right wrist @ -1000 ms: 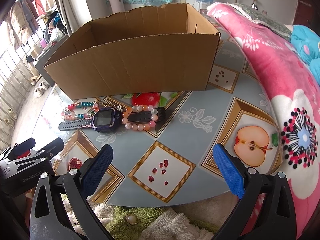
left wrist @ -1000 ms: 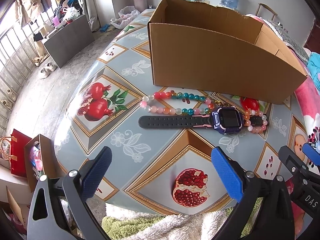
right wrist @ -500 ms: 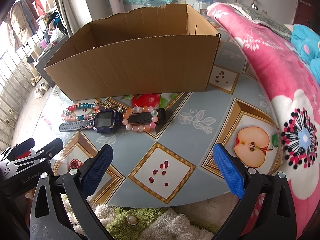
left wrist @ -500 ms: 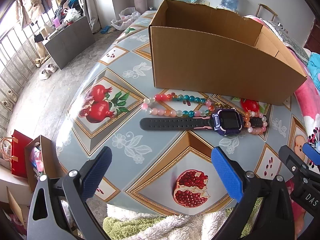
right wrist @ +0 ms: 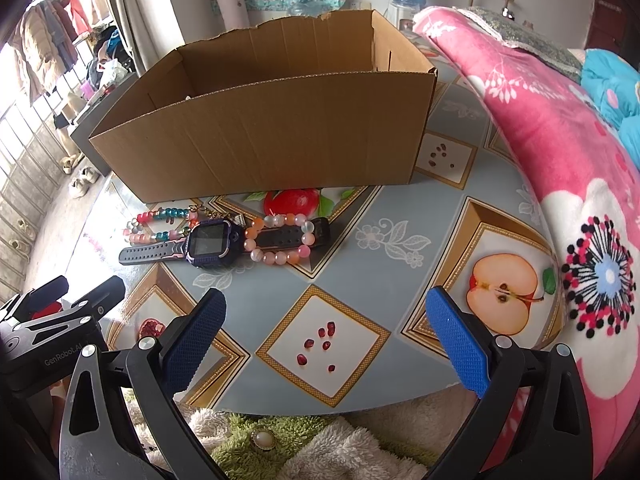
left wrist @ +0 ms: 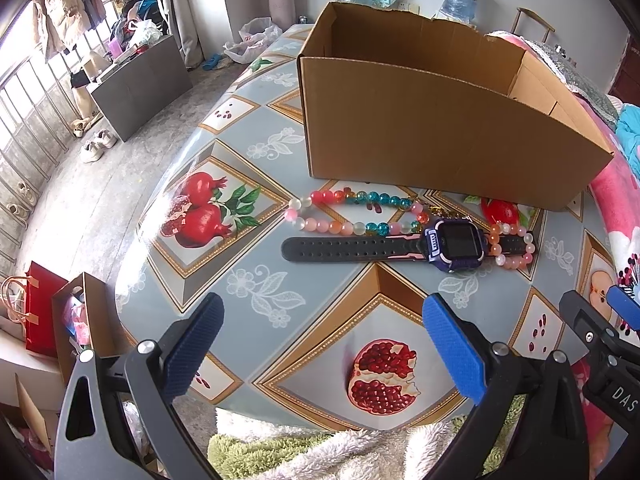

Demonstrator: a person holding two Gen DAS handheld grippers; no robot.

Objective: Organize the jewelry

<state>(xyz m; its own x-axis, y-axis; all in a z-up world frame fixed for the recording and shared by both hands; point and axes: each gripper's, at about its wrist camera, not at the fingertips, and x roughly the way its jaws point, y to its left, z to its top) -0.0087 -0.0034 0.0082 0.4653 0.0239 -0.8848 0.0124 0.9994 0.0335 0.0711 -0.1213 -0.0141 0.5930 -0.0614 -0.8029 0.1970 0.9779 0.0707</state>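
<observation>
A purple smartwatch (left wrist: 454, 245) (right wrist: 210, 243) with a black strap lies flat on the fruit-patterned table (left wrist: 256, 280) (right wrist: 384, 272). A long string of pink, red and teal beads (left wrist: 344, 212) (right wrist: 160, 224) rests just behind it. A small pink and orange bead bracelet (left wrist: 514, 246) (right wrist: 280, 238) loops over the strap's right end. Behind them stands an open cardboard box (left wrist: 440, 136) (right wrist: 272, 140). My left gripper (left wrist: 322, 344) hovers open near the table's front edge, short of the watch. My right gripper (right wrist: 326, 338) is open too, to the right of the jewelry.
A pink floral blanket (right wrist: 560, 152) borders the table on the right. A fluffy green and white fabric (right wrist: 280, 444) lies below the front edge. Left of the table the floor drops away, with a grey cabinet (left wrist: 136, 84) and a red bag (left wrist: 40, 312).
Both views have shifted slightly; the jewelry and box have not moved. Both grippers stay open.
</observation>
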